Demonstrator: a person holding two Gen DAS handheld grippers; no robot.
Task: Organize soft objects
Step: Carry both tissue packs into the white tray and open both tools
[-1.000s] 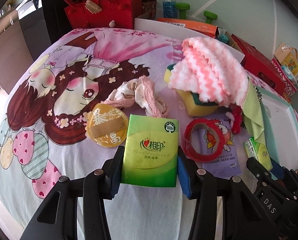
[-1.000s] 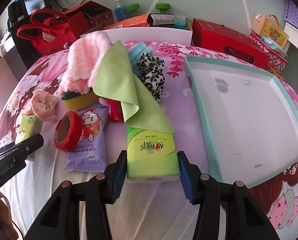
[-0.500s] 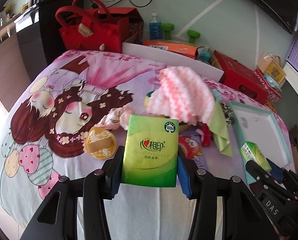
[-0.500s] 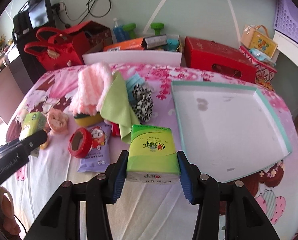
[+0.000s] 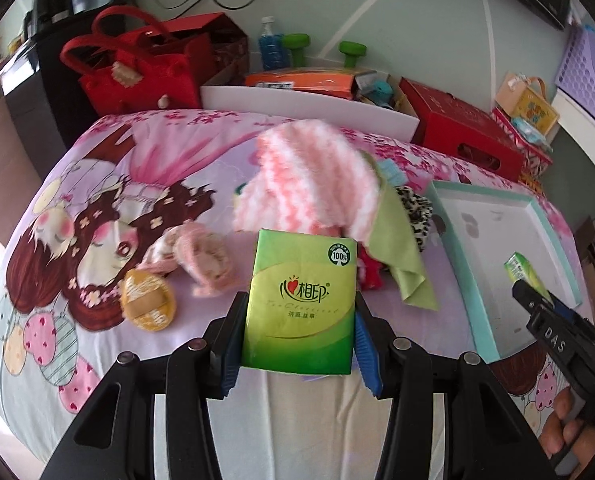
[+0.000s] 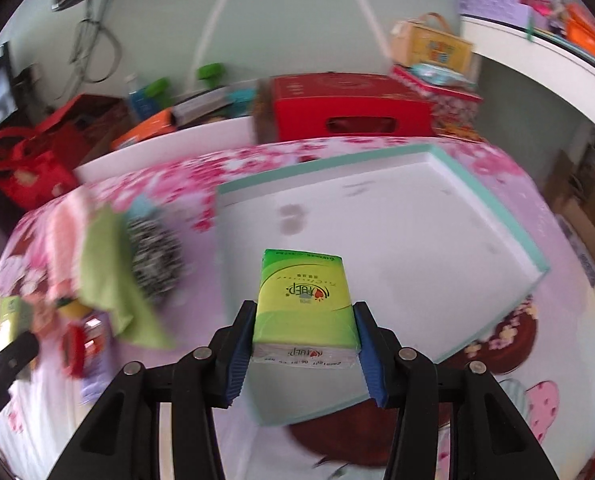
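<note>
My right gripper (image 6: 303, 344) is clamped on a green tissue pack (image 6: 304, 300), held above the near part of the white tray (image 6: 509, 236); my left gripper (image 5: 297, 338) pinches a second tissue pack (image 5: 300, 300) over the cartoon bedsheet (image 5: 97, 208); behind it lie the pink-striped fluffy cloth (image 5: 309, 172), a green cloth (image 5: 401, 256) and a yellow puff (image 5: 147, 304); right view is motion-blurred, so I probably cannot judge tray contact.

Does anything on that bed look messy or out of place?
Yes: a pink striped fluffy cloth and a green cloth lie heaped over other items, while the white tray beside them holds nothing yet.
</note>
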